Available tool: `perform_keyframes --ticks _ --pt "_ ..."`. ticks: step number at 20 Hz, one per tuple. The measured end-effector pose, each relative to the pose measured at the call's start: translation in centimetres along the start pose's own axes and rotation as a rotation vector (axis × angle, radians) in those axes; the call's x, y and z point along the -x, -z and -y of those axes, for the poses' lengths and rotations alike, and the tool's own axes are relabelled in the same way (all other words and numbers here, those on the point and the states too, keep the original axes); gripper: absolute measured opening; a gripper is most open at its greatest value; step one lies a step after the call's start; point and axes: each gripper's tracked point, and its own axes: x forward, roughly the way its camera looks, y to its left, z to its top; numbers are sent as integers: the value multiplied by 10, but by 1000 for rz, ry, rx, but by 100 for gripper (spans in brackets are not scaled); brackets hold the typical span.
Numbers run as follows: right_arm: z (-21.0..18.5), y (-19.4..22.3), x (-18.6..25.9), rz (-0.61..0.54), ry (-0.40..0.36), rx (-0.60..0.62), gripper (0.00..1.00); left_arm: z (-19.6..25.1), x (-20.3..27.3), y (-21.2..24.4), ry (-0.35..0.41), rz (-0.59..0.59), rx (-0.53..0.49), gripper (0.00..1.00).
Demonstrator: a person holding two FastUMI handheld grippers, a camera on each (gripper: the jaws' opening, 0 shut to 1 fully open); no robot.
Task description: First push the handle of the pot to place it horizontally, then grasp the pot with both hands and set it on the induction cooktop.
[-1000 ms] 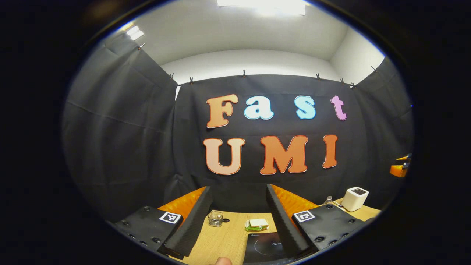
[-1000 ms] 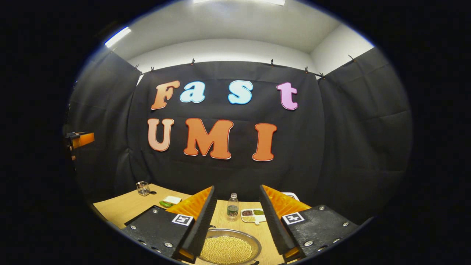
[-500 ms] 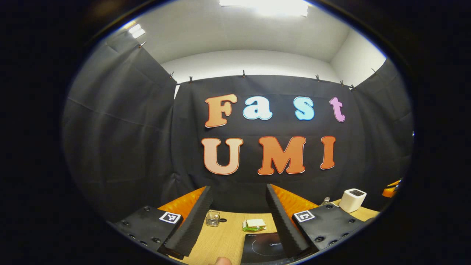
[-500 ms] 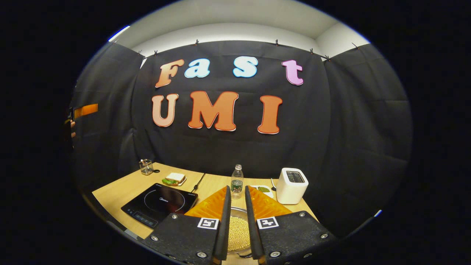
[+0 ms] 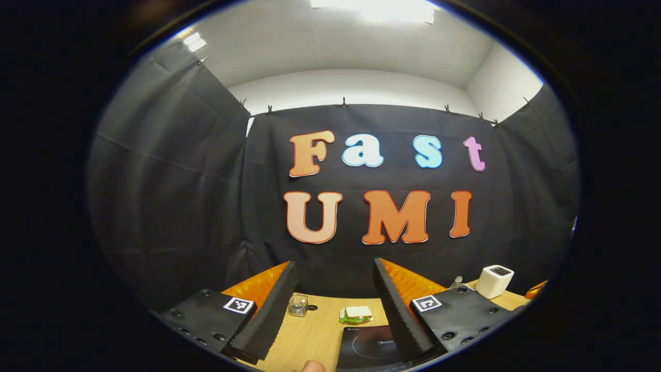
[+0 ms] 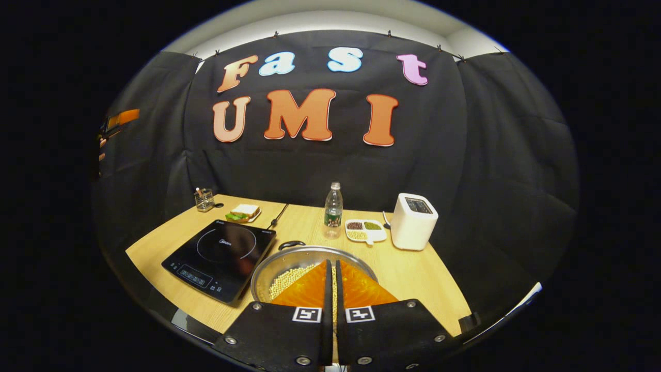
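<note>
1. We hold the right tool point(image 6: 331, 268) above the pot point(image 6: 289, 263), its 2 orange fingers brought together with only a sliver of a gap and nothing between them.
2. The pot, a shallow steel pan of pale beans, sits on the tabletop point(image 6: 423, 279) near its front edge, just beside the right side of the induction cooktop point(image 6: 219, 258) and not on it.
3. A dark handle point(image 6: 292, 243) shows at the pot's far rim, toward the back edge; we cannot tell from here how it is angled, so we judge the handle push as not yet shown done.
4. We keep the left tool point(image 5: 334, 289) spread wide and empty, raised over the tabletop's left part, with the cooktop's corner between its fingers in the left gripper view.
5. A bottle point(image 6: 333, 209), a dish of beans point(image 6: 365, 230) and a white toaster point(image 6: 413, 221) stand behind the pot, apart from it; a sandwich point(image 6: 244, 212) and a glass jar point(image 6: 204, 199) sit near the back left corner.
6. By our reading, the task is at its start: the 2-handed grasp and the lift onto the cooktop both remain.
</note>
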Motion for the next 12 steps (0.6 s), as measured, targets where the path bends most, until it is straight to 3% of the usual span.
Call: perform_keyframes --ticks 12 --pt "-14 121 -14 -256 -51 -10 3 14 -1 10 21 -18 6 96"
